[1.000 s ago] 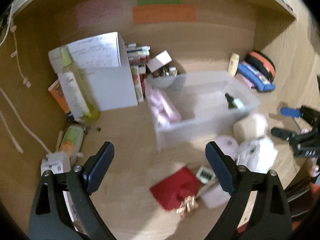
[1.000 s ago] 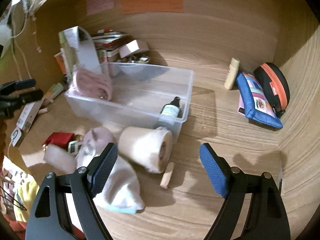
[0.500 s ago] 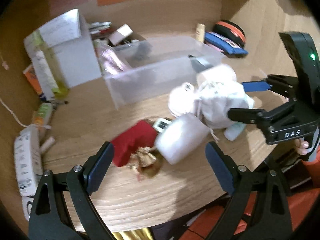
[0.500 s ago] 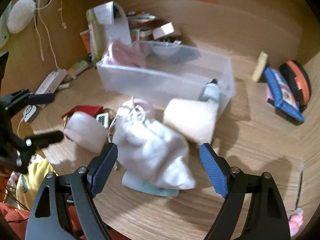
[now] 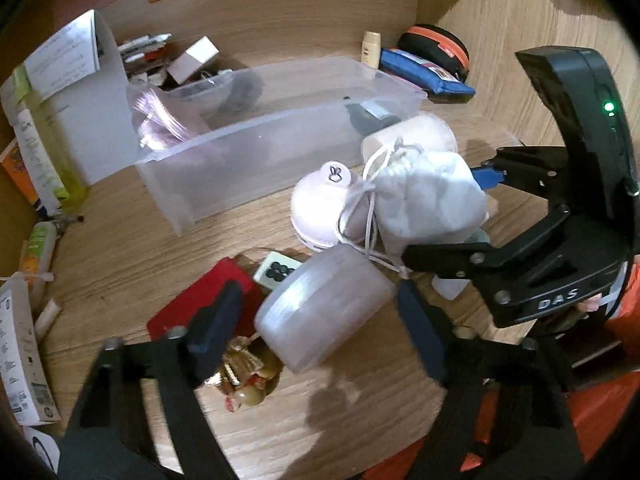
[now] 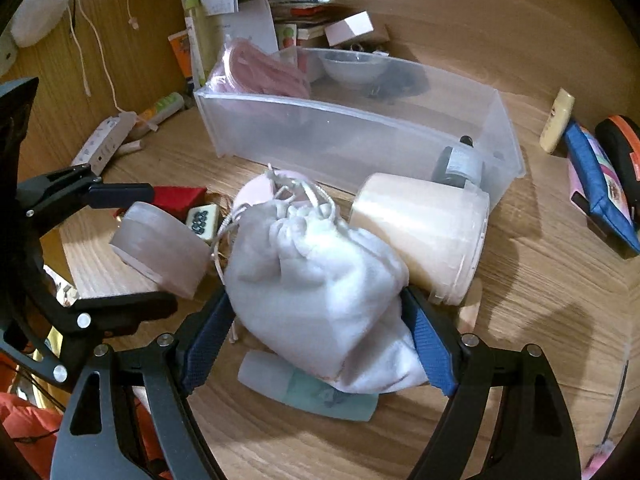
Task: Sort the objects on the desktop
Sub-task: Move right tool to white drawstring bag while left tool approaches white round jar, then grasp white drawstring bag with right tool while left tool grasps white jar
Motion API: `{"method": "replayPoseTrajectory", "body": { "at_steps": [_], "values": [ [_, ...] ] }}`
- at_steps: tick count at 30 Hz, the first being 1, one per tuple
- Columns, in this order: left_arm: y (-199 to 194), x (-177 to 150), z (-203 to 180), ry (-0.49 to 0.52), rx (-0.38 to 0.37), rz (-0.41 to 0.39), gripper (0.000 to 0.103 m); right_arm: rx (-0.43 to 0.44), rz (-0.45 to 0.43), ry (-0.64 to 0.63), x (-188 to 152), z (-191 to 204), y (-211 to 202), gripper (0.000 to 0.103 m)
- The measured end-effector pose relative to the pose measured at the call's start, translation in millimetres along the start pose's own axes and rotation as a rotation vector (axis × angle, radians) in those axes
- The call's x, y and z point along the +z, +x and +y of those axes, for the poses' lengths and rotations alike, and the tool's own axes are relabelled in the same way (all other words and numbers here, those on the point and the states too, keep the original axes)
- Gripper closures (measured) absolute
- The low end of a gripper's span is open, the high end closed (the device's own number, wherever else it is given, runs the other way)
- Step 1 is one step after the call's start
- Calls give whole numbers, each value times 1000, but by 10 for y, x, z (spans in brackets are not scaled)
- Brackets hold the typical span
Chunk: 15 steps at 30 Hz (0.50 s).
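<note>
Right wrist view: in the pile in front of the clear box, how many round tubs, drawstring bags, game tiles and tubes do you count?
Round tubs: 3
Drawstring bags: 1
Game tiles: 1
Tubes: 1
Total: 6

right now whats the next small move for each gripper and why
Probably finish closing: the left gripper, its jaws closing, brackets the frosted round jar, and the right gripper flanks the white drawstring pouch. Then lift both toward the clear bin.
</note>
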<state>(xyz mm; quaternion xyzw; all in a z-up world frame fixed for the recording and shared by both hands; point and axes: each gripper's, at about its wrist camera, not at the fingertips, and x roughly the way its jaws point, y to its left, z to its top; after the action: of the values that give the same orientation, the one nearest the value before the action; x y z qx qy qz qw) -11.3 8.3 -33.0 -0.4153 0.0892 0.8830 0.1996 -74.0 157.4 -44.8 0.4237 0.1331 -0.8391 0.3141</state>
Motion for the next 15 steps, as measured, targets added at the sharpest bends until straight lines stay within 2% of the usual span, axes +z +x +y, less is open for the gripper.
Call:
{"method": "replayPoseTrajectory", "body": {
  "at_steps": [2, 7, 9, 11, 12, 15],
  "values": [
    [25, -19, -8, -2, -10, 2, 37, -17, 19, -7, -11, -2, 64, 28],
    [23, -52, -35, -8, 23, -27, 38, -20, 12, -8, -16, -15, 78, 32],
    [12, -53, -24, -14, 19, -32, 38, -8, 4, 2, -16, -34, 46, 41],
    [-24, -48, -14, -22, 19, -44, 38, 7, -3, 11, -7, -46, 1, 45],
    [-45, -44, -8, -26, 21, -52, 38, 14, -7, 18, -5, -53, -23, 56],
    [-156, -10, 11, -42, 11, -93, 38, 25, -18, 28, 2, -71, -90, 63]
  ]
}}
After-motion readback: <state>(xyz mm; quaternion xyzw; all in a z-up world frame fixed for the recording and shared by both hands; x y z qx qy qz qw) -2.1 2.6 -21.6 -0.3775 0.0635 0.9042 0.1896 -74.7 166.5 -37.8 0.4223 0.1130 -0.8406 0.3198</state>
